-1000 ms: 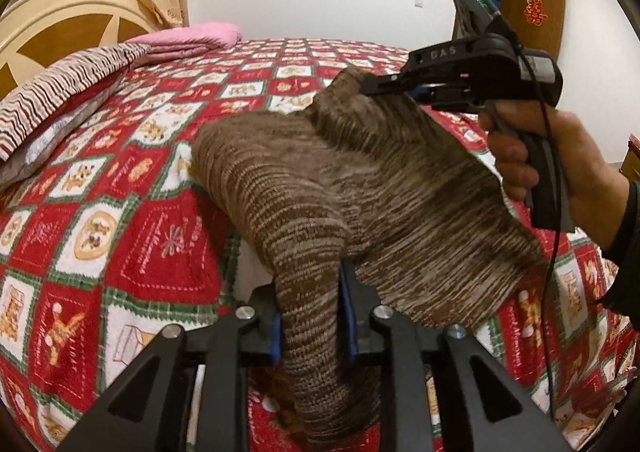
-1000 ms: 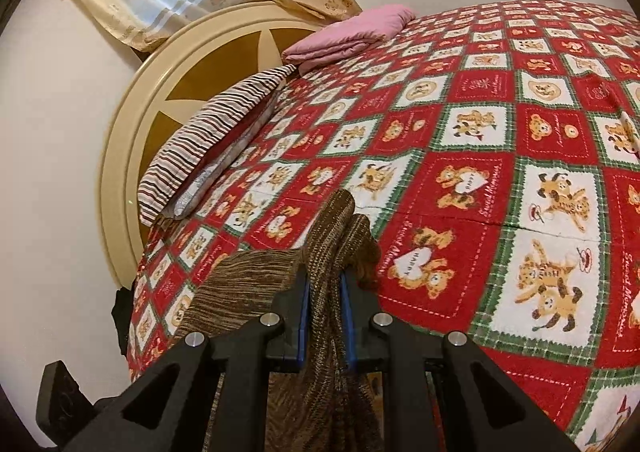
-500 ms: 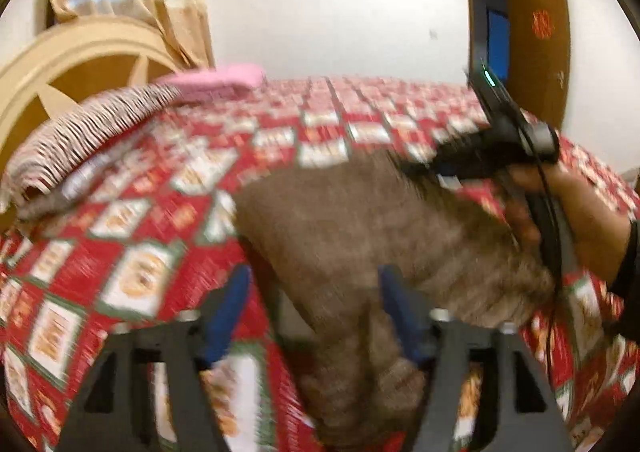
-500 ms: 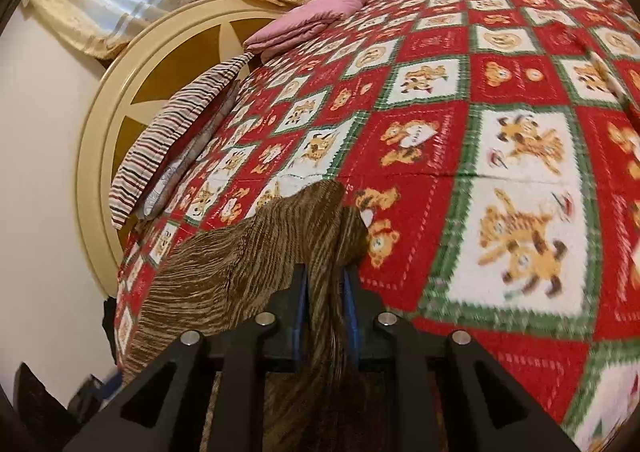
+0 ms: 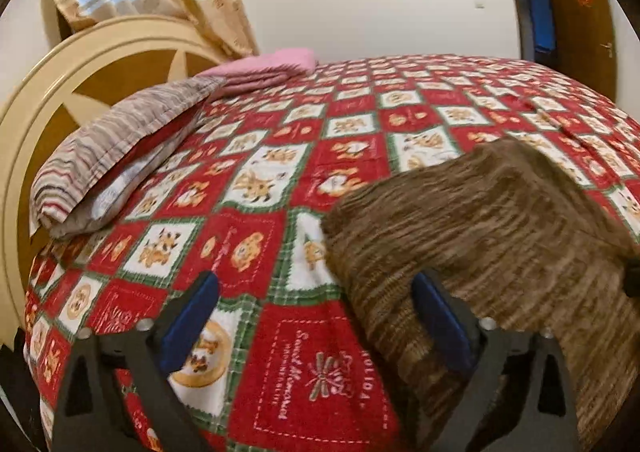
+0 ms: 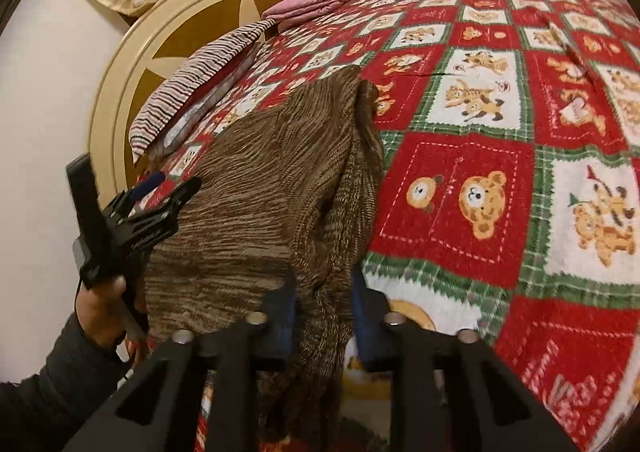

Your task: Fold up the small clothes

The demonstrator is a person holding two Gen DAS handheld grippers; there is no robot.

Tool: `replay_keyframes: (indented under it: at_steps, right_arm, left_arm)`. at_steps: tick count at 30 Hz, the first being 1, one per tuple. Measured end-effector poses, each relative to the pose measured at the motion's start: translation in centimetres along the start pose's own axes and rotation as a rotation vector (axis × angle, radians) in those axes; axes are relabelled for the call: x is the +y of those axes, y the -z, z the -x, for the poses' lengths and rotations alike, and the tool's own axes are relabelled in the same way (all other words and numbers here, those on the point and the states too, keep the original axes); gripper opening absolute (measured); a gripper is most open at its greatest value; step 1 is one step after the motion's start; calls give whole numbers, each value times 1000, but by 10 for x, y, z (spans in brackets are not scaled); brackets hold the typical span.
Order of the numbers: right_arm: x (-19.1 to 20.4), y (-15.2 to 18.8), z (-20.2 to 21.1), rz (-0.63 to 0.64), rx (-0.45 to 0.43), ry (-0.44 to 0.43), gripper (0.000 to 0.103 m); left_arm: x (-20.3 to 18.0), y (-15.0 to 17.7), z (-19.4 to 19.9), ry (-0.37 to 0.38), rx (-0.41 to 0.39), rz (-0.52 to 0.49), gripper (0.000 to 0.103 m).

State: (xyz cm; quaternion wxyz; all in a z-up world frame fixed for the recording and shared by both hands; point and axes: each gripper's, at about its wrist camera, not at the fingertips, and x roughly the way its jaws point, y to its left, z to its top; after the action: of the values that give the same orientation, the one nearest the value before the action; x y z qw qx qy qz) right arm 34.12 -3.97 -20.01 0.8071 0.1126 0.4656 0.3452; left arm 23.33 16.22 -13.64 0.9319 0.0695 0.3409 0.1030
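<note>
**Left grip released; knit held at one end only**

The brown knit [image 6: 276, 188] lay on the bed [image 6: 472, 188] near its head end, one edge doubled over into a thick ridge and its near end lifted off the quilt. That bunched end ran between the pads of the right gripper [image 6: 322, 304], whose jaws were clenched on it, narrow but not fully closed.

The left gripper [image 5: 316, 324] had just been opening and stood spread wide. Nothing lay between its pads: bare quilt showed in the gap, and the knit passed just outside the right-hand pad, touching or nearly so; the blur prevents a firmer reading. From the right wrist view the same tool sat at the knit's left edge, held by a hand [image 6: 102, 312] in a dark sleeve.

Judgement: the step in hand is setting the fold down. The right end should be lowered flat before release, the ridge smoothed out, and the left tool should retake a free corner rather than a bunched mass.

A striped pillow [image 5: 120, 156] lay well apart.
</note>
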Motion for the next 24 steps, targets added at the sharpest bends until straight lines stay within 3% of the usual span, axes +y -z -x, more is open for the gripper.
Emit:
replay_keyframes:
  at_steps: [6, 11, 12, 14, 16, 18, 21, 24]
  right_arm:
    - [11, 2, 10, 101, 19, 146, 17]
    - [-29, 0, 8, -94, -16, -1, 25]
    - [-29, 2, 12, -96, -31, 2, 32]
    - [-18, 5, 24, -65, -80, 72, 38]
    - [1, 4, 35, -10, -147, 110, 38]
    - [23, -1, 39, 46, -194, 93, 38]
    - [46, -9, 21, 123, -159, 28, 38]
    - [36, -13, -6, 92, -90, 79, 36]
  left_arm:
    - [-6, 12, 14, -5, -17, 1, 102]
    - [-5, 10, 43, 15, -72, 41, 101]
    - [-6, 11, 51, 31, -94, 39, 101]
    - [-11, 16, 62, 43, -121, 12, 103]
    - [-20, 21, 59, 42, -106, -27, 103]
    - [-24, 23, 49, 15, -82, -38, 103]
    - [-23, 24, 31, 14, -14, 1, 103]
    - [-18, 24, 21, 61, 29, 30, 103]
